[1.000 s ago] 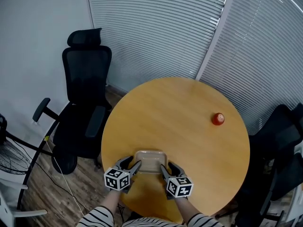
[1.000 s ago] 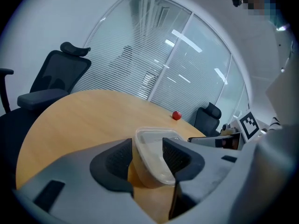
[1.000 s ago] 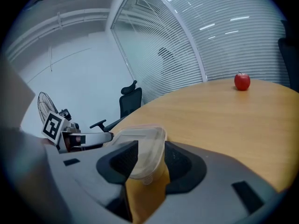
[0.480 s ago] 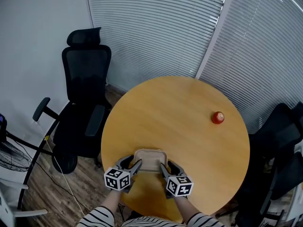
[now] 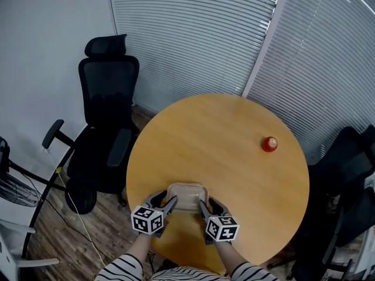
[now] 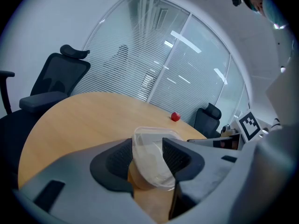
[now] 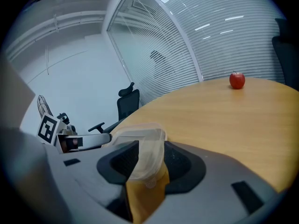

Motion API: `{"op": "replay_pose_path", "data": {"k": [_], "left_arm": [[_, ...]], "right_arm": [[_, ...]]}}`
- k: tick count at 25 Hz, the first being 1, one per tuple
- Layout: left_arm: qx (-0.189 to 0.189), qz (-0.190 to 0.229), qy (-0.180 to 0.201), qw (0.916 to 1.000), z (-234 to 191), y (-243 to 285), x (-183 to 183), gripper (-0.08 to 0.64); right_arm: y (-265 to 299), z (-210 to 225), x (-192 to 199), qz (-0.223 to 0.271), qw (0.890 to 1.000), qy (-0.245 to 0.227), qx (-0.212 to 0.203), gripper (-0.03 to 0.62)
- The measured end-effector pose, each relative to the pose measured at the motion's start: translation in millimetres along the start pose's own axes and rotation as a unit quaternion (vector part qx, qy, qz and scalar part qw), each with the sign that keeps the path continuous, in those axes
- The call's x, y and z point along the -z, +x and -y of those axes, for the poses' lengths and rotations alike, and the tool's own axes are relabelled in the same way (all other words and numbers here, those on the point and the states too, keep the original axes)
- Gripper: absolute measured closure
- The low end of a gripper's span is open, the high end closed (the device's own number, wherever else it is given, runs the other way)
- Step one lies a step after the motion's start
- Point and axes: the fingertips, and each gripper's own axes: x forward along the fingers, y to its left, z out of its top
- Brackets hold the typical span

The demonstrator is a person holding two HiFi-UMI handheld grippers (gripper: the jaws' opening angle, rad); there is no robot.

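We see both claws clamped on one clear plastic container (image 5: pixel 187 195), low in the centre of the head view, over the near edge of the round wooden table (image 5: pixel 217 133). The left gripper (image 5: pixel 166 202) has the container's left rim, and the right gripper (image 5: pixel 204 204) has the right rim, so the container sits between the two claws and bridges them. In the left gripper view the left gripper (image 6: pixel 147 158) has its jaws closed to a narrow gap, with the container (image 6: pixel 152 141) wall pinched between the pads and its rim sticking out above and past the jaw tips toward frame centre. In the right gripper view the right gripper (image 7: pixel 147 160) shows the same: jaws nearly together, the container (image 7: pixel 140 135) edge caught between them and the rest leaning off to the left. We cannot tell whether its base touches the tabletop. A red apple (image 5: pixel 269 144) lies well apart from it at the right of the table, small in the upper middle of the left gripper view (image 6: pixel 175 117) and at the upper right of the right gripper view (image 7: pixel 237 80). A black office chair (image 5: pixel 108 122) stands at the left beside the table, with window blinds (image 5: pixel 193 34) across the top.
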Motion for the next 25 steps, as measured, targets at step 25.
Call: {"op": "replay_pose_path", "data": {"k": [25], "left_arm": [[0.012,0.096,-0.015,0.9952,28.2,-57.9,-46.8,0.46]], "right_arm": [[-56.3,-29.9,-34.1,0.081,0.995,0.048,-0.037,0.503]]}}
